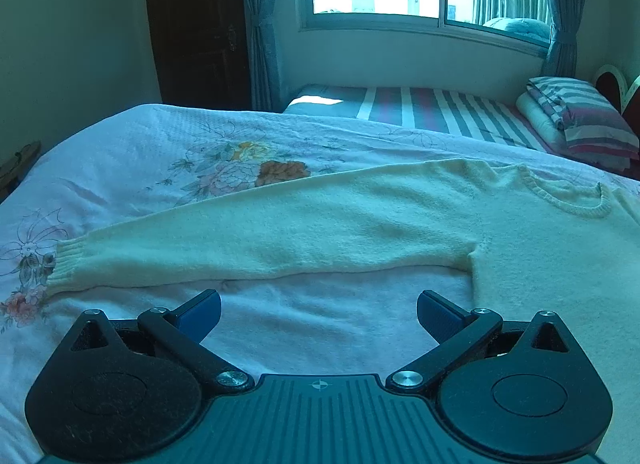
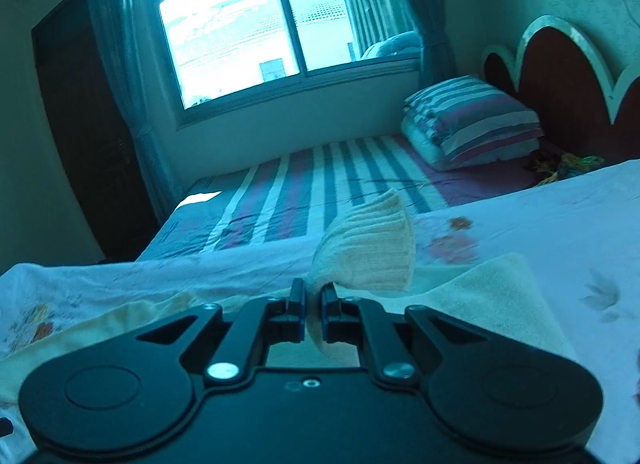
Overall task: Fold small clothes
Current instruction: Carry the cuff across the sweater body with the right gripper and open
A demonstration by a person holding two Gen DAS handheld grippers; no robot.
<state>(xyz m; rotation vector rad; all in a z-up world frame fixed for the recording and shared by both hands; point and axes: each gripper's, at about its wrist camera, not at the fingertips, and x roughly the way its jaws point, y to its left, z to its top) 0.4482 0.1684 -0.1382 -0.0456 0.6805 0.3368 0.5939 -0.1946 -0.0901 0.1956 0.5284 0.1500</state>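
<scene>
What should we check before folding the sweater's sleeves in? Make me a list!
1. Right hand-held gripper shut on the ribbed cuff: ok.
2. Cuff lifted off the bed cover: ok.
3. Left hand-held gripper open and holding nothing: ok.
4. Other sleeve lying flat and straight: ok.
5. Sweater body smooth near the collar: ok.
6. Bottom hem flat: cannot tell, out of view.
</scene>
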